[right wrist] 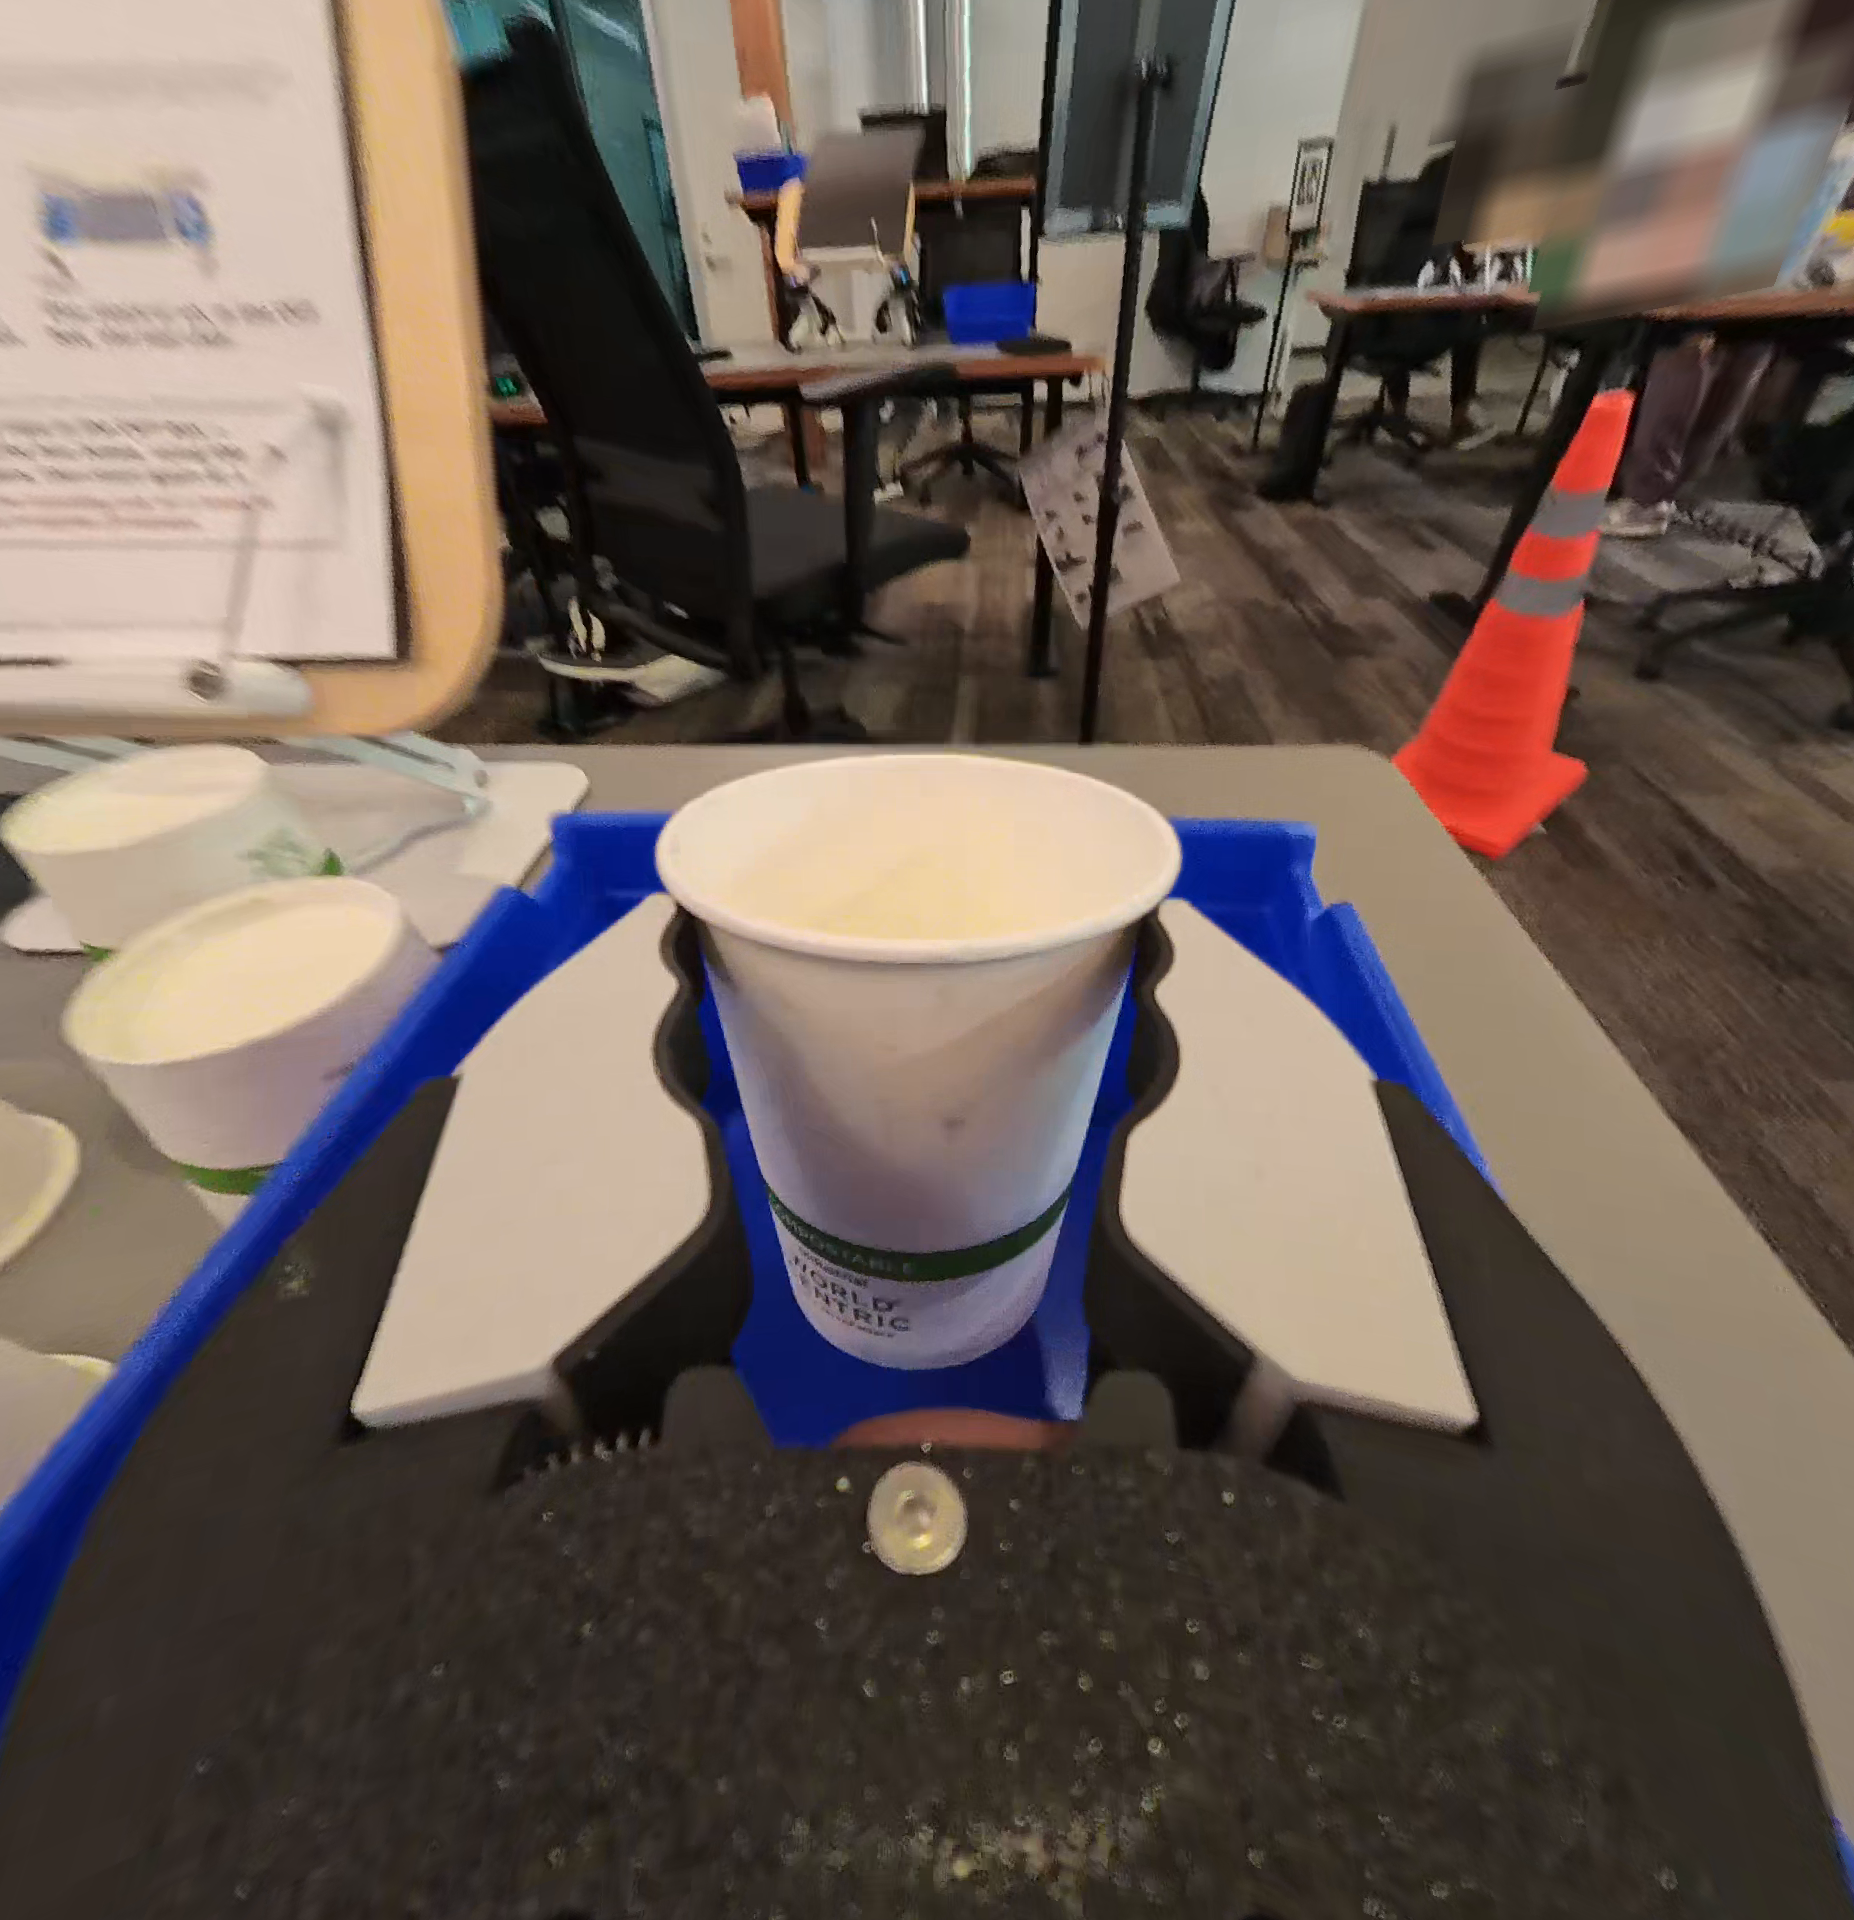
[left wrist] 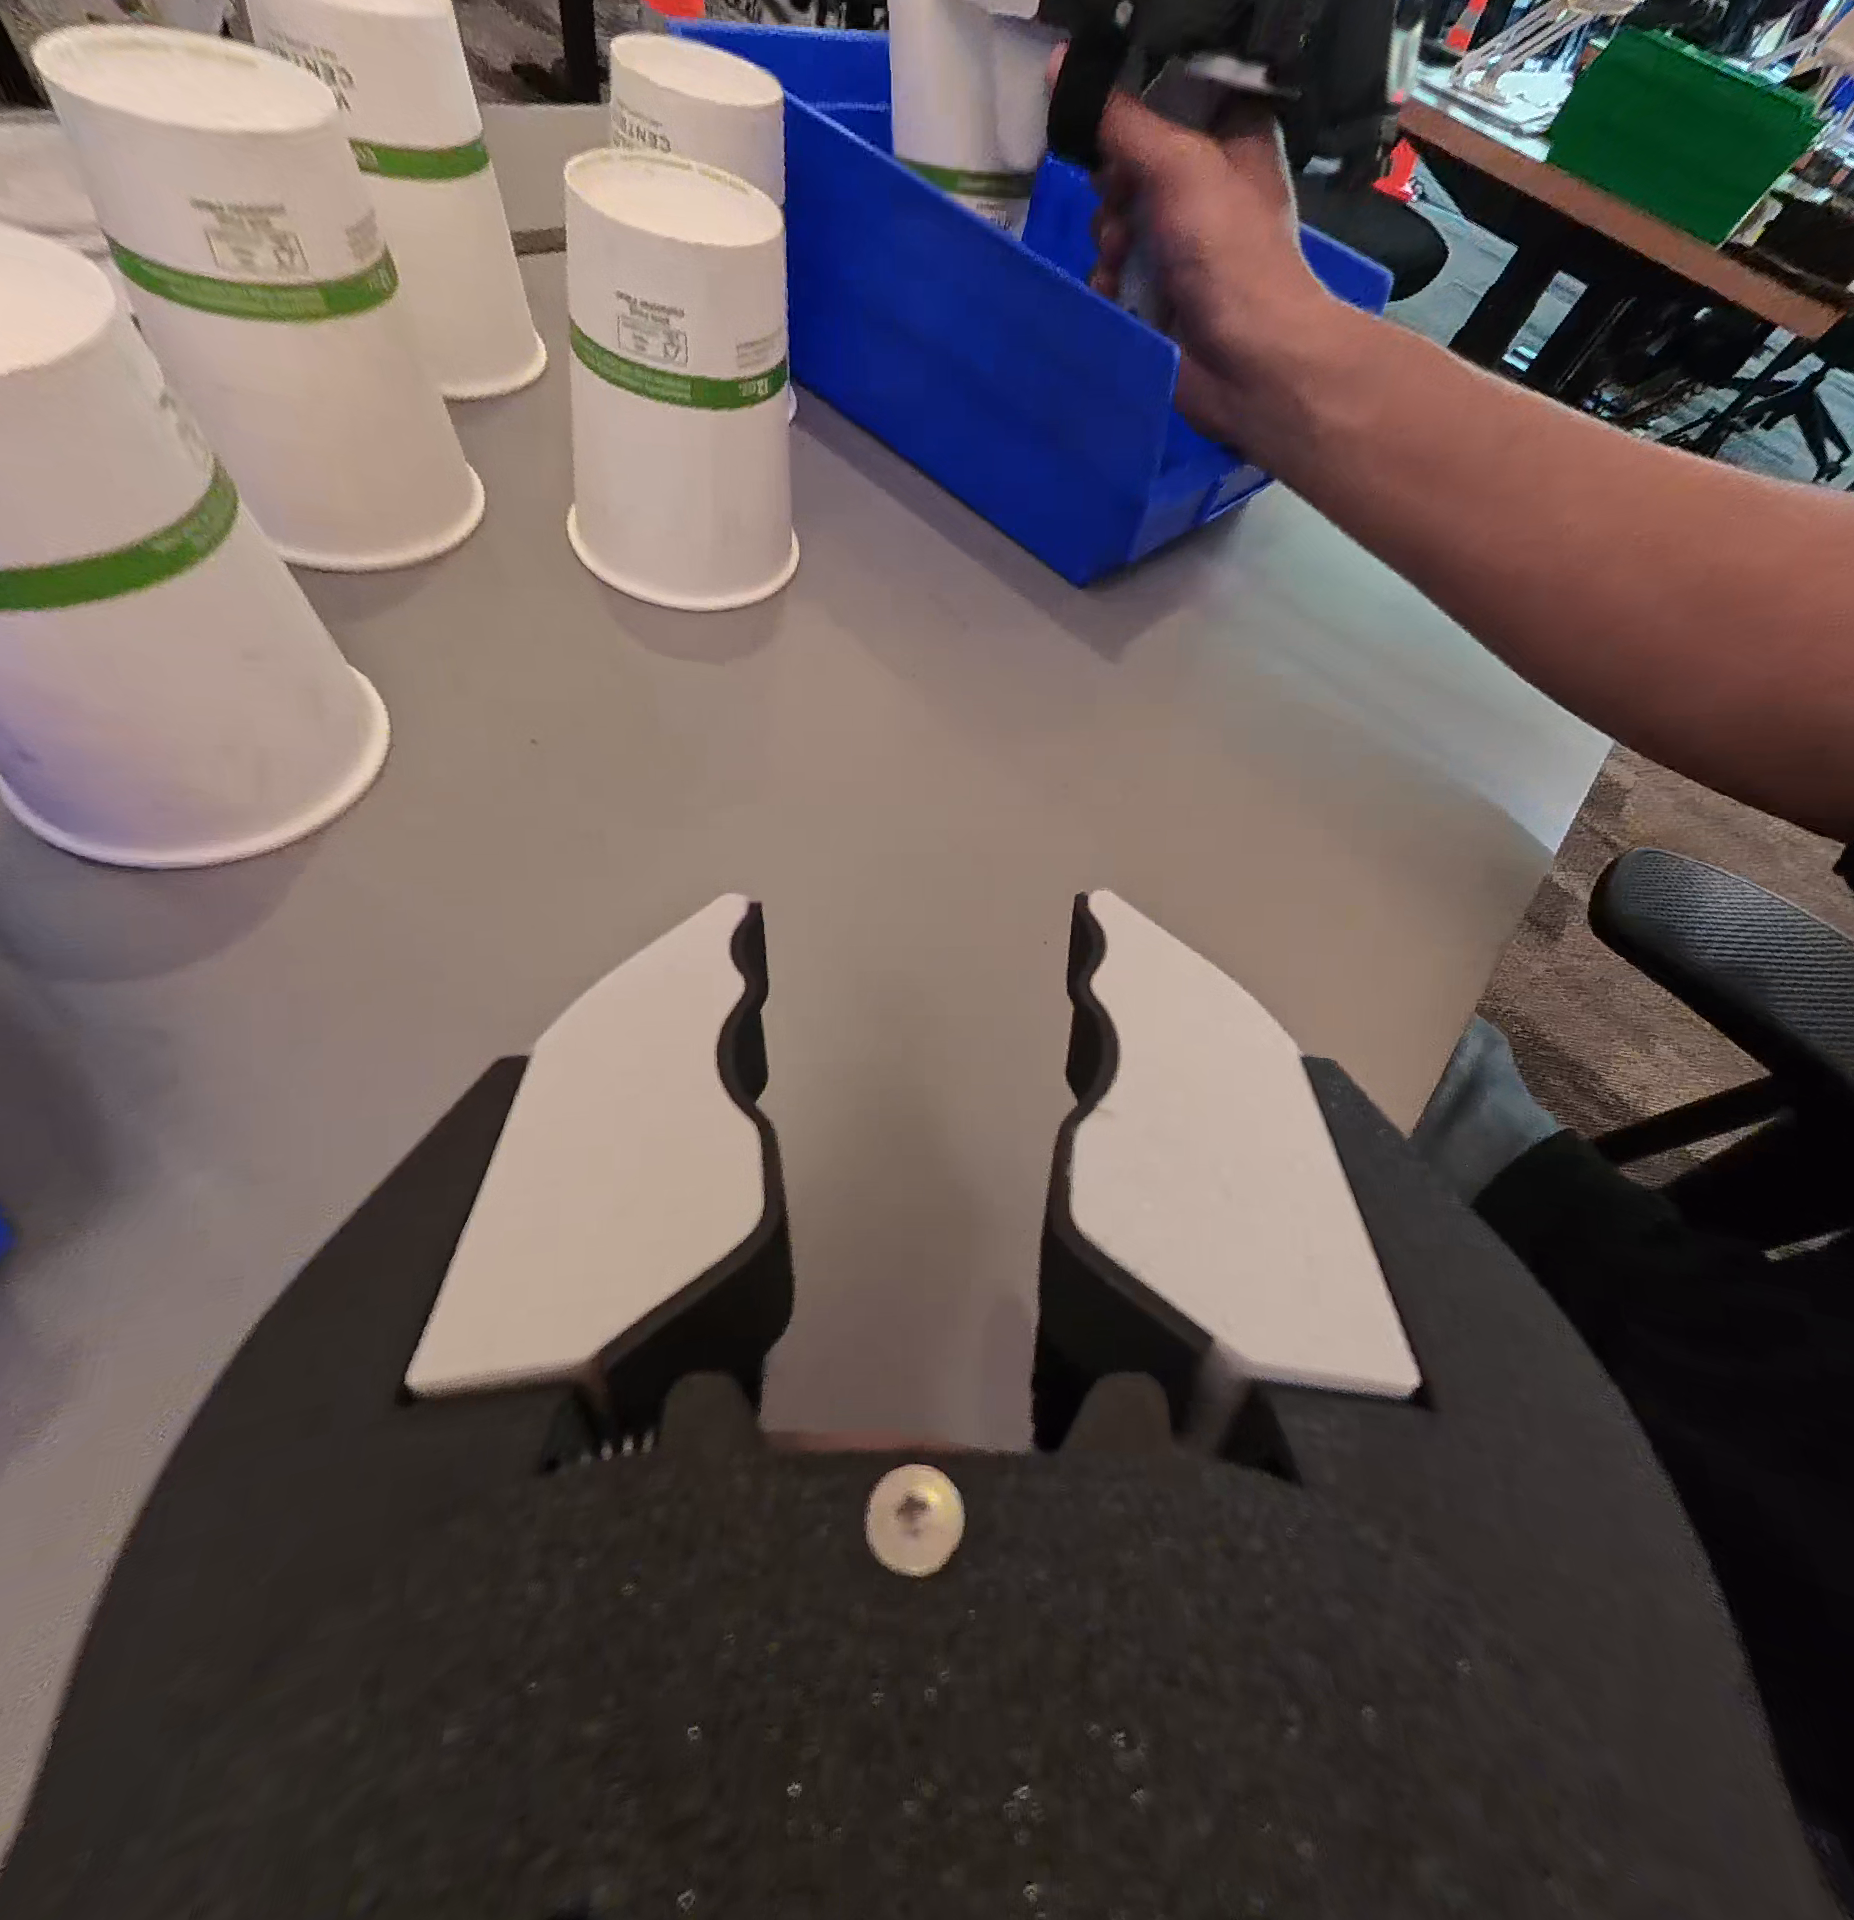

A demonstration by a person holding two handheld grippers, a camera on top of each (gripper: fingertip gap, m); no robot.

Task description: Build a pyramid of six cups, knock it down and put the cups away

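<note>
Here the left gripper (left wrist: pixel 915 925) hovered low over the grey table (left wrist: pixel 902 727), its jaws parted and empty. Five white paper cups with green bands stood upside down from nine to twelve o'clock of it, the nearest cup (left wrist: pixel 133 582) at ten, another inverted cup (left wrist: pixel 682 384) at eleven. At one o'clock lay the blue bin (left wrist: pixel 964 343). Over that bin (right wrist: pixel 1266 883) the right gripper (right wrist: pixel 918 935) clasped an upright paper cup (right wrist: pixel 912 1091) between its fingers (right wrist: pixel 590 1122), mouth up. Farther off at two o'clock stood an orange traffic cone (right wrist: pixel 1515 644).
</note>
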